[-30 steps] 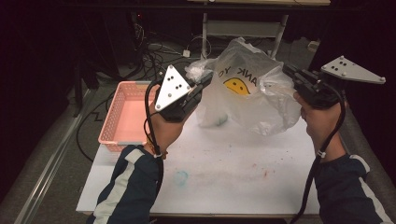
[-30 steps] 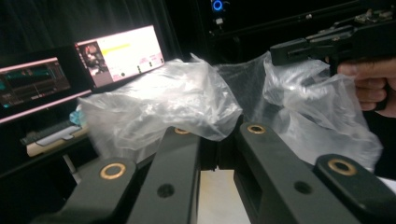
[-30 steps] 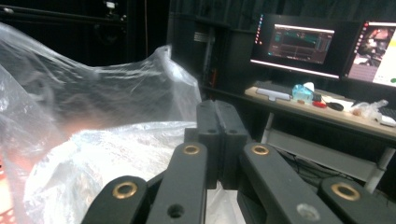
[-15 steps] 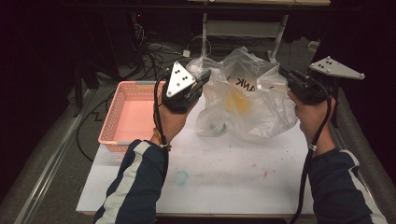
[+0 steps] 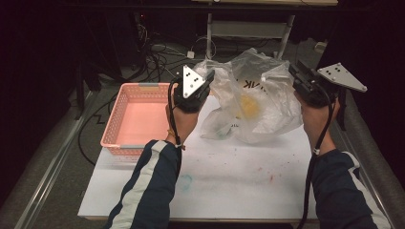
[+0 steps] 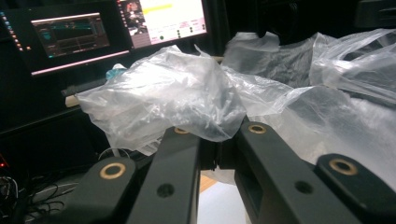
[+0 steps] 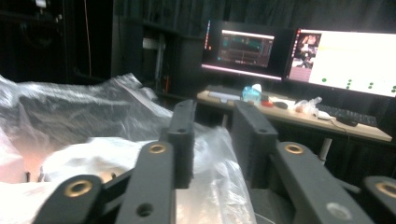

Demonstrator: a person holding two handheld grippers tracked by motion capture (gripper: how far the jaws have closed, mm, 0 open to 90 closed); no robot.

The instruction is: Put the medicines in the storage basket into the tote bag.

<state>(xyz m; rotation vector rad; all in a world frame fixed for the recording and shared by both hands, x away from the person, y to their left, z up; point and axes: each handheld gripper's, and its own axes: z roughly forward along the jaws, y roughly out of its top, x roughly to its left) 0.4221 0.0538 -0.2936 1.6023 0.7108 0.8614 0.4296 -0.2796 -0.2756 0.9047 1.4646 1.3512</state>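
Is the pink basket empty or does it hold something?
Empty. In the high view the pink basket shows bare floor inside; the plastic bag sits outside it on the table.

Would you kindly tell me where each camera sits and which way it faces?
High view: above the person's side, looking forward and down on the white table; both forearms, both claws.
Left gripper view: on the left claw, facing the crumpled clear plastic bag it pinches; monitors behind.
Right gripper view: on the right claw, its jaws just opening around bag film.
All share the bag.
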